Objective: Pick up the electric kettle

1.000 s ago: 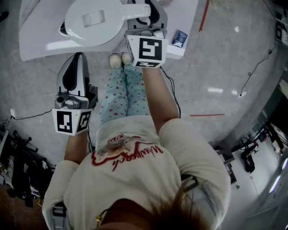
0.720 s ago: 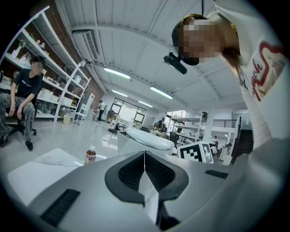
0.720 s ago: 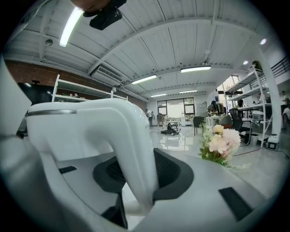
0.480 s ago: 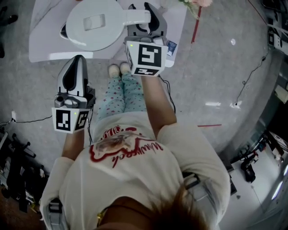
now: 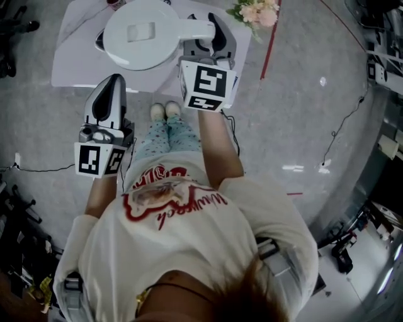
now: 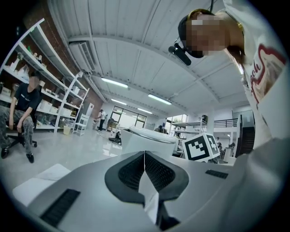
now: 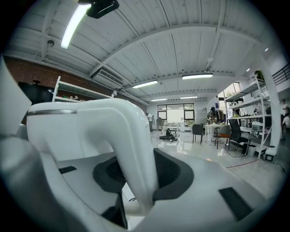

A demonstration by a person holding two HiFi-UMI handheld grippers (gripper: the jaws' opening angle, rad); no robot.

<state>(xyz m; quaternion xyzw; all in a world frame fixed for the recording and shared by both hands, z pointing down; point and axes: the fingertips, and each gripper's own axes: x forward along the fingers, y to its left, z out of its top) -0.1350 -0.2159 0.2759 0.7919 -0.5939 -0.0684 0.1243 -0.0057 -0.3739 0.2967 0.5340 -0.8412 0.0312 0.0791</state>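
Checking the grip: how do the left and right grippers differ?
The right gripper has its jaws clamped on the handle of the electric kettle; the left gripper has its jaws shut on nothing. The right gripper reaches over the table; the left gripper hangs at its near edge. Both point toward the table.

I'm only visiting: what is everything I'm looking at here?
kettle: one, white, over the table, held by its handle
table: one, white, in front of the person
flowers: one bunch, pink, at the table's right end
tape line: one long, red, on the grey floor right of the table
cables: at least two, dark, floor left and right
shelves: several, white, along the brick wall
seated person: one, dark top, by the shelves
shoes: one pair, white, below the table edge
left gripper: one, grey, fingers shut, empty
right gripper: one, grey, fingers shut on the kettle's handle
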